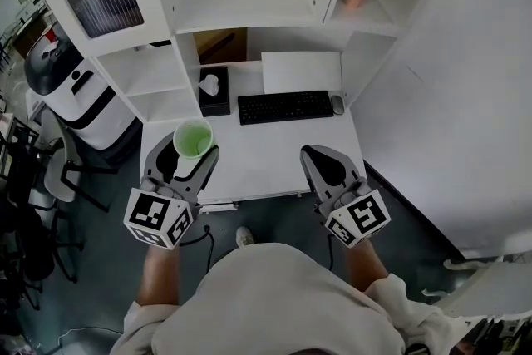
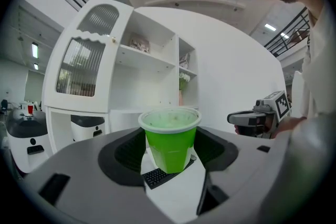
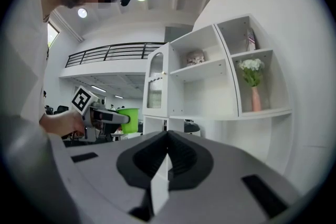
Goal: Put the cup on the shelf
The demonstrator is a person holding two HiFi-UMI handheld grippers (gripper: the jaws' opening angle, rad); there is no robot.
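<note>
In the head view, the left tool (image 1: 189, 155) pinches the green cup (image 1: 193, 137) upright above the front-left part of the worktop (image 1: 266, 162). The white shelf (image 1: 258, 12) stands beyond the keyboard (image 1: 285, 106). The right tool (image 1: 322, 155) is well apart from the cup.

In the left gripper view, both pads press the lower wall of the cup and its rim stands above the jaws. I cannot tell if something is inside, so I would carry it level. The wall looks thin, so I would not squeeze harder. An open compartment lies ahead; the cup base should pass over the board edge before it is set down.

In the right gripper view, the jaws are pressed together with nothing between them. This tool should stay aside, away from the vase (image 3: 255, 98).
</note>
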